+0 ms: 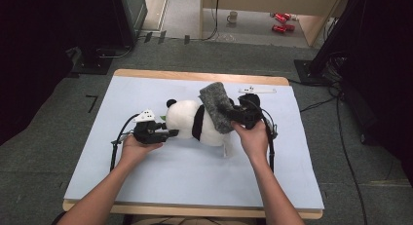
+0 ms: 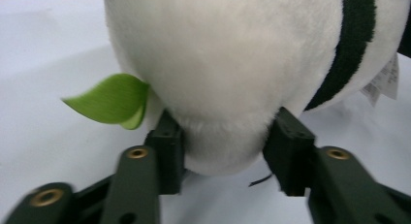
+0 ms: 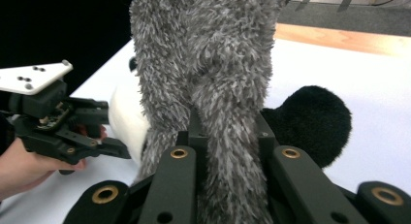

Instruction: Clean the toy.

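Observation:
A plush panda (image 1: pixel 195 119) lies on its side in the middle of the pale blue table top (image 1: pixel 185 176), white body with a black band (image 2: pixel 356 37). My left gripper (image 1: pixel 168 134) is shut on the panda's white head end (image 2: pixel 223 146), beside a green felt leaf (image 2: pixel 111 100). A shaggy grey cloth (image 1: pixel 216 105) drapes over the panda's rear. My right gripper (image 1: pixel 234 113) is shut on this grey cloth (image 3: pixel 228 136), with a black plush paw (image 3: pixel 310 122) just behind it. The left gripper (image 3: pixel 72 132) also shows at the left of the right gripper view.
The table's wooden far edge (image 1: pixel 195 75) borders grey carpet. Beyond it stand a mug (image 1: pixel 233 16) and red cans (image 1: pixel 281 21) on the floor. Black stands and cables (image 1: pixel 341 113) sit at the right. A white tag (image 2: pixel 385 81) hangs off the panda.

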`<move>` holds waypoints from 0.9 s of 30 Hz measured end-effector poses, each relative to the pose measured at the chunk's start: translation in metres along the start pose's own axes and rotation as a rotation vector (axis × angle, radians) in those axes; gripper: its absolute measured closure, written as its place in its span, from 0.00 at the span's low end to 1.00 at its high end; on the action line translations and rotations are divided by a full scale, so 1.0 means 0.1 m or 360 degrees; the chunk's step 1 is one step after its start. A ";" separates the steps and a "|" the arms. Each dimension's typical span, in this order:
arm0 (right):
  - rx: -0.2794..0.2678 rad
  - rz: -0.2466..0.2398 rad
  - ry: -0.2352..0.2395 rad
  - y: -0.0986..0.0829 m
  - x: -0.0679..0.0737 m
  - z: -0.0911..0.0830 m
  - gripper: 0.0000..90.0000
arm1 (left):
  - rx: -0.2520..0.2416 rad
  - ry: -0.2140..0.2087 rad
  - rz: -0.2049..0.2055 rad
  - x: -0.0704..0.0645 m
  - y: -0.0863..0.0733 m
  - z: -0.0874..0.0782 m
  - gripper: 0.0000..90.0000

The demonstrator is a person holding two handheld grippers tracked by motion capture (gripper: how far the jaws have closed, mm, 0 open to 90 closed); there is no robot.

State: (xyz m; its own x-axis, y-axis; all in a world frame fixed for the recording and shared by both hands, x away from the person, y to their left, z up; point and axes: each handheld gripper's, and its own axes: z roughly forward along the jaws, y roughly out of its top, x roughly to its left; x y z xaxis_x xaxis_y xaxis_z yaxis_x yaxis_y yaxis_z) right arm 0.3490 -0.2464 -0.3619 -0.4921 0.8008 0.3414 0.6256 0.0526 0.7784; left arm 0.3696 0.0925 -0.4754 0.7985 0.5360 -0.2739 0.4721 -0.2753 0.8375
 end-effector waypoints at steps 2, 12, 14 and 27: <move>-0.0022 0.0010 0.0020 0.04 0.03 -0.07 0.88 | 0.0025 -0.0011 -0.0027 -0.02 0.02 -0.02 0.72; 0.0055 -0.0051 0.0130 0.01 0.34 0.05 0.87 | 0.0089 0.0026 -0.0214 -0.22 0.13 -0.06 0.75; 0.0086 -0.0059 0.0146 -0.04 0.39 0.14 0.87 | 0.0079 0.0045 -0.0229 -0.26 0.12 -0.06 0.75; 0.0233 -0.0225 0.0140 -0.24 0.65 0.56 0.87 | 0.0086 0.0090 -0.0233 -0.44 0.10 -0.03 0.74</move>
State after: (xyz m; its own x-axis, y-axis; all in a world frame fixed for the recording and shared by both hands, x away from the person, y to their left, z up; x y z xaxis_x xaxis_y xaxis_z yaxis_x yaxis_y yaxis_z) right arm 0.3362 -0.1623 -0.3884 -0.6280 0.7246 0.2839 0.6248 0.2519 0.7390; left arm 0.3376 0.0687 -0.4532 0.6982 0.6171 -0.3630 0.6025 -0.2325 0.7635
